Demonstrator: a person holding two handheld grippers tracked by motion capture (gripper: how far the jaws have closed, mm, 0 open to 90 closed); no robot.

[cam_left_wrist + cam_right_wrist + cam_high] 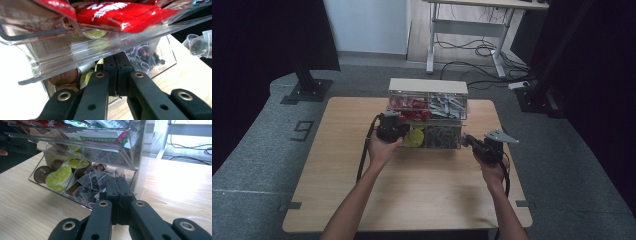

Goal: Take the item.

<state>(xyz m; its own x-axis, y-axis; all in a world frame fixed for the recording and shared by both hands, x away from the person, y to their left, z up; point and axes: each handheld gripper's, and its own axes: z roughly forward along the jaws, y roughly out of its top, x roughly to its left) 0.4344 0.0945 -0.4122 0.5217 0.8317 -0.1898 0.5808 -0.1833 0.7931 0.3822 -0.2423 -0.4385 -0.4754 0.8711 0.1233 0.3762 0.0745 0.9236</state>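
Near the tabletop's far edge: clear organizer, rigid, slippery acrylic.
Grip: drawer lips.
Fingers: both grippers pressed together.

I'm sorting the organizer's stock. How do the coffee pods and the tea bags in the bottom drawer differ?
The coffee pods are rigid round brown cups with yellow-green lids; the tea bags are soft, clear, pointed pouches showing dark contents. The coffee pods fill the left compartment in the right gripper view, the tea bags the right one, nearest the right claw. Both sit in the same tilted-open clear drawer.
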